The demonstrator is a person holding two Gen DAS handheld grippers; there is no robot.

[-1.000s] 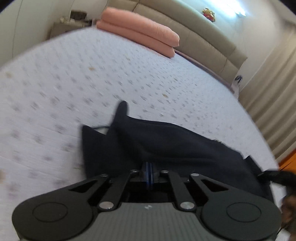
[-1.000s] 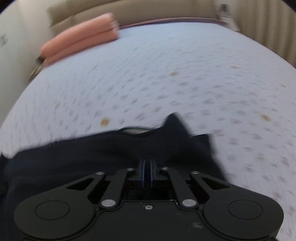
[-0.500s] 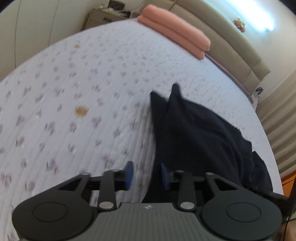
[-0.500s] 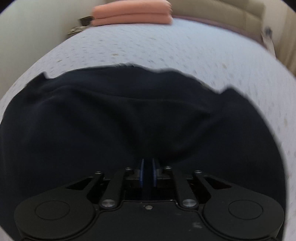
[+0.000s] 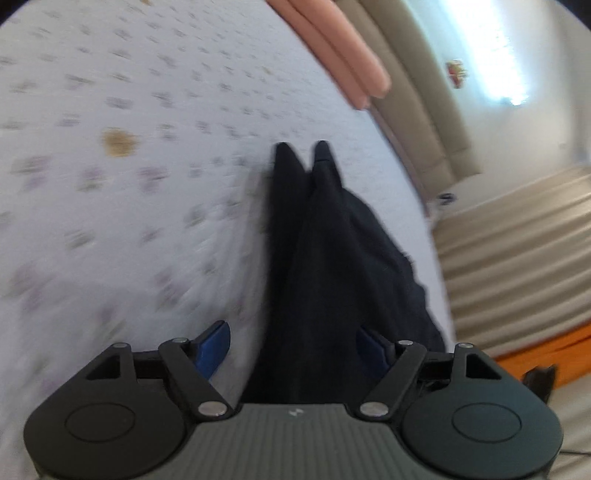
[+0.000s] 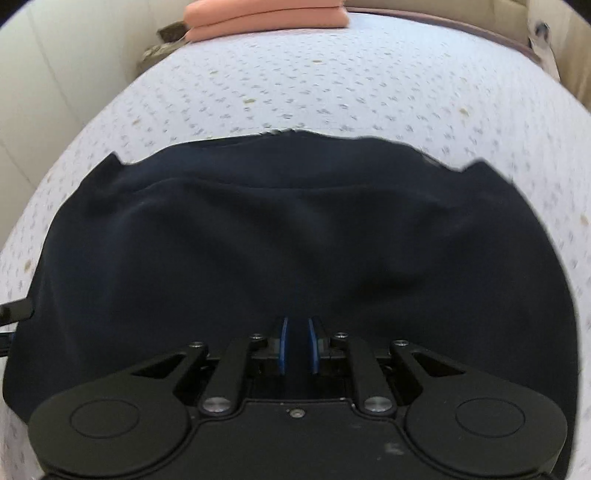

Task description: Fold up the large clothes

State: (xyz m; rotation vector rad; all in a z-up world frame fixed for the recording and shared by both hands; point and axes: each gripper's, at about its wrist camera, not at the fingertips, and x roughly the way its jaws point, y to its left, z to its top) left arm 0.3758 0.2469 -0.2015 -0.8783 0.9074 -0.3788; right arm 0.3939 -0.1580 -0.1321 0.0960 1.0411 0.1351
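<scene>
A dark navy garment lies folded on the flowered bed sheet. In the left wrist view it runs away from me as a narrow strip ending in two points. My left gripper is opening, its blue pads wide apart on either side of the strip's near end without pressing it. In the right wrist view the garment spreads broad and flat below my right gripper. That gripper's jaws are opening too, a narrow gap showing between the blue pads with dark cloth just under them.
Two stacked pink pillows lie at the head of the bed against a beige padded headboard. Beige curtains hang past the bed's right side. A cluttered nightstand stands at the far left corner.
Both grippers brought the garment's edge over and laid it down on itself. The left jaws went from shut on the cloth to wide apart; the right pads have just begun to part.
</scene>
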